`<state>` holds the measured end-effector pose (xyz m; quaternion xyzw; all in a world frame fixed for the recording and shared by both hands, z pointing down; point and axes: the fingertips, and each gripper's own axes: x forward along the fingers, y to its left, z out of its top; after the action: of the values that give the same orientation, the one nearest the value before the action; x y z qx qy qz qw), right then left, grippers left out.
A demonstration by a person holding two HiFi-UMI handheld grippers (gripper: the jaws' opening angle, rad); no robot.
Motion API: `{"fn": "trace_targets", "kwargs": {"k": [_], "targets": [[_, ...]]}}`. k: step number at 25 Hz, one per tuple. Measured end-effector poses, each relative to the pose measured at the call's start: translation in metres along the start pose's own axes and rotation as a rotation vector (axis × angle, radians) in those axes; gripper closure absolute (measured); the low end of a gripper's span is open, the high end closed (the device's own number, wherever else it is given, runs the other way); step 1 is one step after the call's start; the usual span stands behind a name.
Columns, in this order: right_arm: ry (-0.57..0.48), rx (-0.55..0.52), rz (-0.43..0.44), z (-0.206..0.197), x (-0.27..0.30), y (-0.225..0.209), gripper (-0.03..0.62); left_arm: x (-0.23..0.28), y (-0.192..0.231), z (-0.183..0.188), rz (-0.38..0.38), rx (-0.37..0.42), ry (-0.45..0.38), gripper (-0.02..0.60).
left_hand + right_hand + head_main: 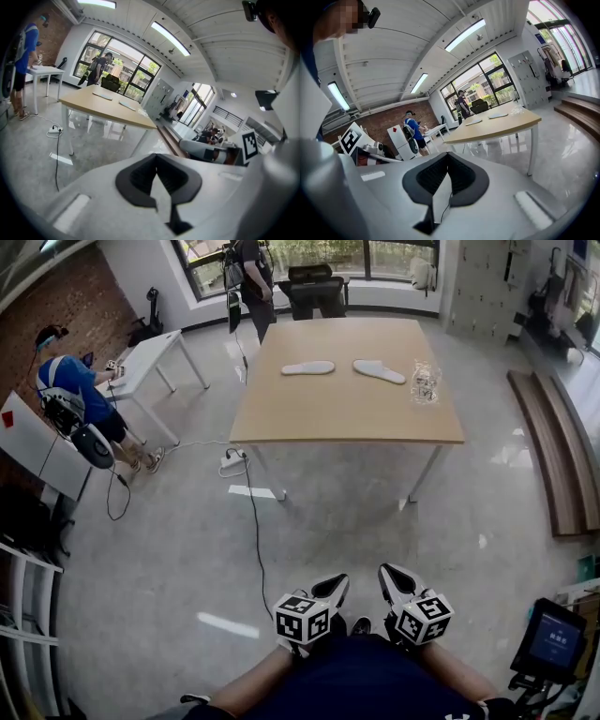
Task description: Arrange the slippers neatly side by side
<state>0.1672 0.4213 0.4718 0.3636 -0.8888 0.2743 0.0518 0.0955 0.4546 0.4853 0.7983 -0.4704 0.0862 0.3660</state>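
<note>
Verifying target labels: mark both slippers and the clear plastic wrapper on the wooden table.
left slipper (307,367), head view, middle of its length.
right slipper (380,371), head view, middle of its length.
clear plastic wrapper (425,382), head view, centre of the crumpled plastic.

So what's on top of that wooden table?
On the table: a white slipper, a second slipper apart from it, and a crumpled clear bag. Whether the bag holds anything can't be seen.
</note>
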Motion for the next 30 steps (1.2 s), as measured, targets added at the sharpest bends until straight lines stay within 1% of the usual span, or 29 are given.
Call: {"fn": "trace_targets", "kwargs": {"k": [4, 8, 11, 14, 18, 24, 28, 30], "targets": [[0.007, 0.009, -0.020, 0.008, 0.022, -0.012, 0.583, 0.016, 0.018, 0.013, -0.017, -0.010, 0.017, 0.578], [-0.024, 0.021, -0.073, 0.029, 0.052, -0.024, 0.583, 0.032, 0.042, 0.047, -0.051, 0.014, 0.019, 0.578], [-0.028, 0.013, -0.087, 0.043, 0.085, -0.025, 0.583, 0.040, 0.064, 0.077, -0.076, 0.032, 0.016, 0.578], [-0.020, 0.004, -0.097, 0.055, 0.116, -0.022, 0.583, 0.046, 0.090, 0.100, -0.086, 0.020, 0.018, 0.578], [-0.006, 0.004, -0.121, 0.065, 0.149, -0.022, 0.583, 0.052, 0.118, 0.120, -0.109, 0.004, 0.028, 0.578], [0.032, -0.029, -0.134, 0.079, 0.207, -0.022, 0.583, 0.068, 0.170, 0.153, -0.125, -0.046, 0.021, 0.578], [0.048, -0.050, -0.141, 0.081, 0.214, -0.014, 0.583, 0.066, 0.178, 0.158, -0.136, -0.062, 0.015, 0.578], [0.052, -0.050, -0.152, 0.087, 0.220, -0.019, 0.583, 0.073, 0.181, 0.162, -0.142, -0.068, 0.022, 0.578]]}}
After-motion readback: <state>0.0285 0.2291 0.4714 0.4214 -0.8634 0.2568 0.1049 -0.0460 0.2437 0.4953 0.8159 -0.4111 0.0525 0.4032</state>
